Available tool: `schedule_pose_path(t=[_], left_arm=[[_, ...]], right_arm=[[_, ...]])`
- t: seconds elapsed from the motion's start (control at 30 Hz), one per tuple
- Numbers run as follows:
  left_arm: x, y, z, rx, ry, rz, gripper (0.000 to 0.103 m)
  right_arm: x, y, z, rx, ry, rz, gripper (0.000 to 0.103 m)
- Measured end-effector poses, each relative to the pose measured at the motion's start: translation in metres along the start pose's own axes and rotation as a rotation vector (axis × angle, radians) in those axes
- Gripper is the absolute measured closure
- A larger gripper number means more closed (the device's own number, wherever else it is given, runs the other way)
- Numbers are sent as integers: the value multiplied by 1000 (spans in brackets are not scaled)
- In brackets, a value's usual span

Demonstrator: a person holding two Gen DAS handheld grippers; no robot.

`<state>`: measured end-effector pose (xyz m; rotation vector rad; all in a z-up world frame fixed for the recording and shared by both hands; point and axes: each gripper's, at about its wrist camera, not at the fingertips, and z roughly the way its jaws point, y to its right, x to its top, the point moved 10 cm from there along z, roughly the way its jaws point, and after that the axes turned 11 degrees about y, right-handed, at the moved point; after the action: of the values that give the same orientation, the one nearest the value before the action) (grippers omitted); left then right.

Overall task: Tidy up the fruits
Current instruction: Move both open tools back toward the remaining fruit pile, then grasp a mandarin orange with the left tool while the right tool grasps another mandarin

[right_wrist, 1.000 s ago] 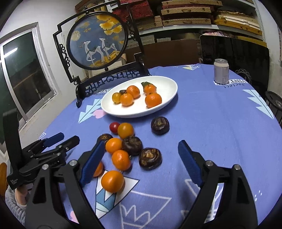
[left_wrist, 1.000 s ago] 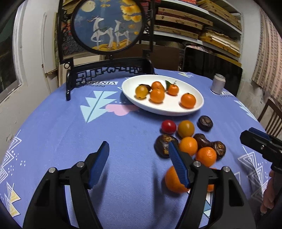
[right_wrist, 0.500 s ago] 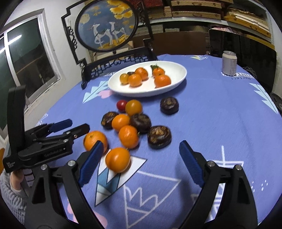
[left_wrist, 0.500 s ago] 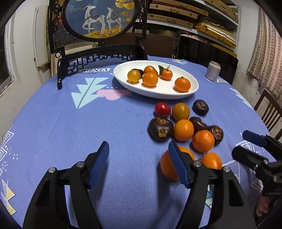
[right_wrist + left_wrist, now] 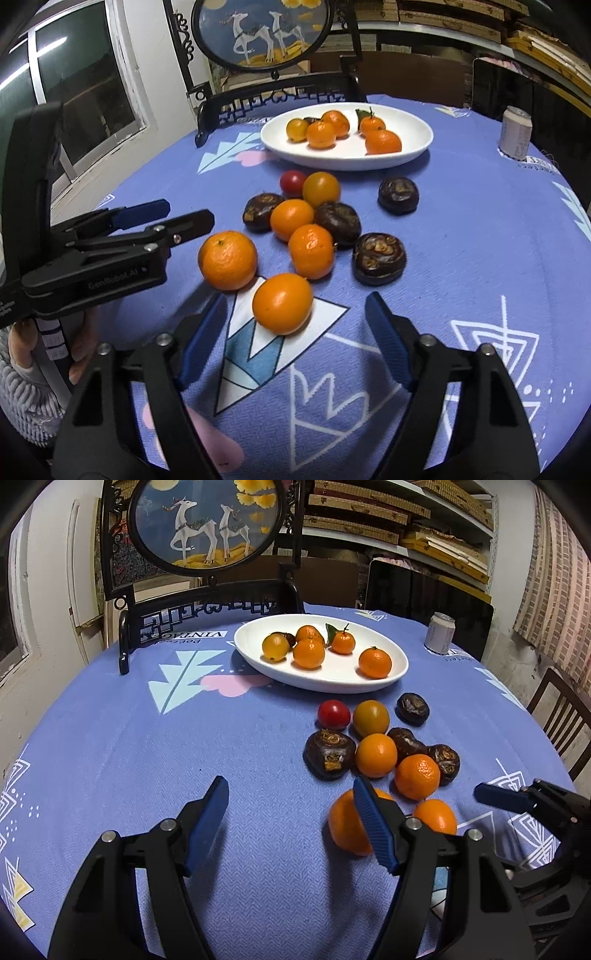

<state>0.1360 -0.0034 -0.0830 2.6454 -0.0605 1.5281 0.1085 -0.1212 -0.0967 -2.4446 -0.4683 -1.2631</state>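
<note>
A white oval plate (image 5: 332, 679) (image 5: 417, 147) holds several oranges at the table's far side. In front of it lies a loose cluster of oranges, dark brown fruits, a yellow fruit (image 5: 370, 718) and a red tomato (image 5: 333, 714) (image 5: 291, 181). My left gripper (image 5: 290, 808) (image 5: 184, 214) is open and empty, its right finger in front of a large orange (image 5: 345, 829) (image 5: 227, 260). My right gripper (image 5: 295, 321) (image 5: 491, 795) is open and empty, with the nearest orange (image 5: 282, 303) (image 5: 436, 816) just ahead between its fingers.
A round deer picture on a black carved stand (image 5: 207, 602) (image 5: 273, 88) is behind the plate. A drink can (image 5: 439, 633) (image 5: 516, 132) stands at the far right. A wooden chair (image 5: 557, 716) is beyond the table's right edge. The blue cloth (image 5: 147, 746) covers the round table.
Both grippers have drawn back and risen slightly, so the fruit cluster shows more fully. The nearest orange now lies between the right gripper's fingers. Both stay open.
</note>
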Motion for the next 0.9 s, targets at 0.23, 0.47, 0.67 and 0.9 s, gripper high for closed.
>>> schedule_pose_path(t=[0.23, 0.47, 0.67, 0.9], left_arm=[[0, 2, -1, -5, 3, 10, 33], [0, 9, -4, -27, 11, 32, 33], [-1, 22, -8, -78, 18, 59, 33], [-13, 43, 0, -130, -37, 117, 33]], right_arm=[[-6, -8, 12, 27, -54, 3, 44], [-10, -6, 20, 44, -86, 46, 64], [-3, 16, 10, -17, -46, 82, 64], [7, 41, 0, -74, 3, 132, 64]])
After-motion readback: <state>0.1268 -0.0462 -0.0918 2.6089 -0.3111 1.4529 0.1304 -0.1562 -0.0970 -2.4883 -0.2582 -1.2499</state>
